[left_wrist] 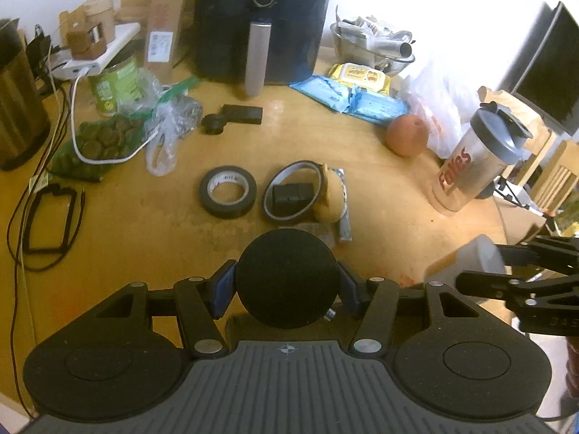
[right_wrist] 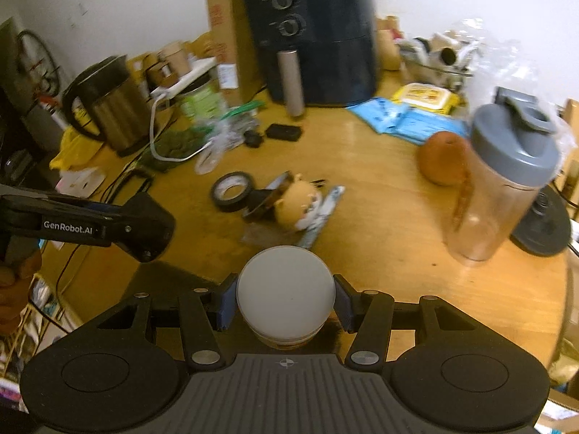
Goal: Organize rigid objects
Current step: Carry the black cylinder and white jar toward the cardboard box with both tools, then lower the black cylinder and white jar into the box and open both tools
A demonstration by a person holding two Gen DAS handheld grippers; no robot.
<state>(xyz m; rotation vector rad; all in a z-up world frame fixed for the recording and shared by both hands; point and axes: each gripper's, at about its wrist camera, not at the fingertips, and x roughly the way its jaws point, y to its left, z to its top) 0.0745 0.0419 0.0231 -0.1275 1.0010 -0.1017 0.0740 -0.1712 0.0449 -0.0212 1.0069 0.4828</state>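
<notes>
at six o'clock of the left wrist view the left gripper [left_wrist: 287, 287] is clamped on a round black-topped object [left_wrist: 287, 277], its blue pads [left_wrist: 223, 291] pressing either side, held above the wooden table [left_wrist: 144, 224]. just past it, toward twelve o'clock, lie a black tape roll [left_wrist: 228, 196] and, beside it at its three o'clock, a thin tape ring [left_wrist: 292, 192] with a small black block [left_wrist: 292, 197] inside; a yellow plush toy [left_wrist: 331, 199] touches the ring's right edge. farther up stands a dark air fryer [left_wrist: 260, 21], with an orange [left_wrist: 406, 134] and a clear shaker bottle [left_wrist: 474, 166] at two o'clock, and a green can [left_wrist: 114, 85] at ten o'clock. at four o'clock the right gripper [left_wrist: 503, 267] shows from the side, holding a white-lidded jar [left_wrist: 477, 258]. over in the right wrist view, blurred in places, the right gripper [right_wrist: 286, 298] at six o'clock grips that white-lidded jar [right_wrist: 285, 289] between its blue pads [right_wrist: 227, 302] — the jar's amber base shows below the lid. the black tape roll [right_wrist: 231, 191] and plush toy [right_wrist: 298, 204] lie toward twelve o'clock, the shaker bottle [right_wrist: 506, 177] at two o'clock with the orange [right_wrist: 443, 162] beside it, a metal kettle [right_wrist: 108, 108] at ten o'clock. the left gripper's body [right_wrist: 90, 226] enters at nine o'clock — its tips cannot be made out here.
</notes>
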